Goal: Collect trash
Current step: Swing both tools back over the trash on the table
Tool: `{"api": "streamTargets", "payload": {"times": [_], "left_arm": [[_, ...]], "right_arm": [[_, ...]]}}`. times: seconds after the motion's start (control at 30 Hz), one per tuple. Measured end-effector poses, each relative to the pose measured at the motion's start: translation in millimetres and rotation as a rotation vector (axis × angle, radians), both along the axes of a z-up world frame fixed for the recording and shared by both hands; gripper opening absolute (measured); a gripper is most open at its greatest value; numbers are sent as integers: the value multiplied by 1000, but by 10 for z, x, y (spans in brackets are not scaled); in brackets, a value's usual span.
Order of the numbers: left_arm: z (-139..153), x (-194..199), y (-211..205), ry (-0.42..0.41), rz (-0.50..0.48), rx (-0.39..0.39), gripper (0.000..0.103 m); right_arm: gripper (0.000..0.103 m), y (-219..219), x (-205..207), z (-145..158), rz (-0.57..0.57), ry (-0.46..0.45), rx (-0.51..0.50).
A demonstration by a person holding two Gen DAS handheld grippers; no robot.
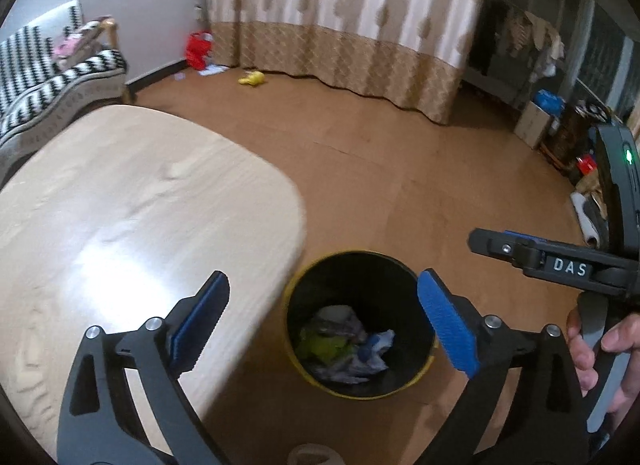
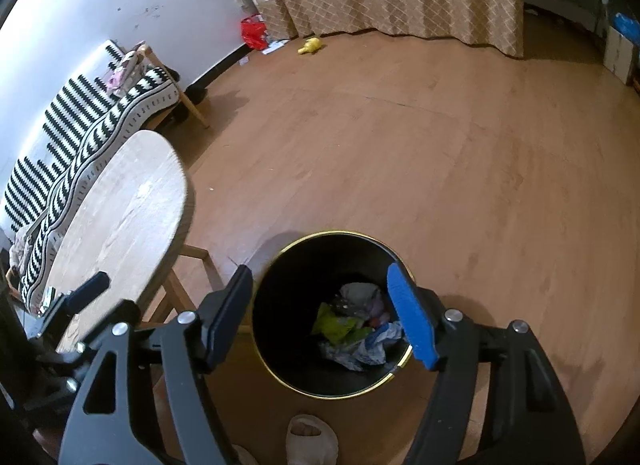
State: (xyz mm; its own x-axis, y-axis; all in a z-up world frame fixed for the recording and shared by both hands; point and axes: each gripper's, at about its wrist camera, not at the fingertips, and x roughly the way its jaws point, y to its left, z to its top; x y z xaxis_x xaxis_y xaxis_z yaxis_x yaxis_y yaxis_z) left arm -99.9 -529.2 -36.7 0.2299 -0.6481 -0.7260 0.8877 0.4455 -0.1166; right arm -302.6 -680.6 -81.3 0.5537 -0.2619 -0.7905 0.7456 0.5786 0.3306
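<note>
Both poised over the bin point(image 2: 276, 329) — left hand-held gripper point(image 1: 324, 321) spread wide and empty, right hand-held gripper point(image 2: 320, 313) parted, nothing between the pads. Crumpled trash point(image 2: 356, 331) already down inside, counter point(image 1: 120, 205) bare — apparently near finished.

Slipper point(image 2: 310, 443) cut off by bottom edge; trash point(image 2: 356, 329) in bin point(image 2: 280, 361) too crumpled to identify.

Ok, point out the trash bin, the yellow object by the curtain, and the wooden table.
trash bin point(image 2: 280, 261), right wrist view, inner black wall.
yellow object point(image 1: 252, 78), left wrist view, its middle.
wooden table point(image 1: 140, 185), left wrist view, bare top.
</note>
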Motion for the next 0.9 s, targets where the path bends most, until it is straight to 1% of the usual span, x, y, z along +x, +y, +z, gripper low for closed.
{"api": "streamTargets", "payload": {"times": [0.03,0.13,0.23,0.37,0.4,0.47,0.5,0.53,0.6,0.63,0.67,0.77,0.83,0.87,0.9], "left_arm": [[43,79,94,-8,25,-5,94],[150,352,445,-37,124,-15,95],[231,692,852,-45,245,-17,95],[256,1206,1522,-22,436,-10,95],[255,1373,1764,-23,504,1,95],[266,1599,2112,-27,590,12,95],[269,1743,2377,-35,649,19,95],[290,1848,2558,-36,687,20,95],[312,2042,2948,-22,759,11,95],[323,2155,3235,-13,809,3,95],[328,2231,3432,-11,843,-3,95],[337,2503,4107,-53,966,12,95],[299,2686,4466,-77,1034,29,95],[270,2786,4620,-72,1063,32,95],[248,2870,4753,-57,1084,26,95]], "right_arm": [[72,49,59,30,14,-1,-9],[73,202,248,121,60,-13,-24],[73,377,495,203,110,-15,-37],[73,779,1005,346,219,-25,-60],[73,873,1125,376,246,-26,-64],[73,1121,1389,429,308,-24,-78],[73,1242,1516,449,338,-25,-82],[73,1359,1631,468,365,-25,-84],[73,1653,1895,504,427,-25,-92],[73,1829,2051,520,464,-26,-96],[73,1954,2159,529,487,-26,-97],[73,2407,2561,529,569,-22,-88],[73,2705,2794,530,619,-25,-85],[73,2946,2968,523,661,-20,-87],[73,3090,3073,530,685,-17,-89]]}}
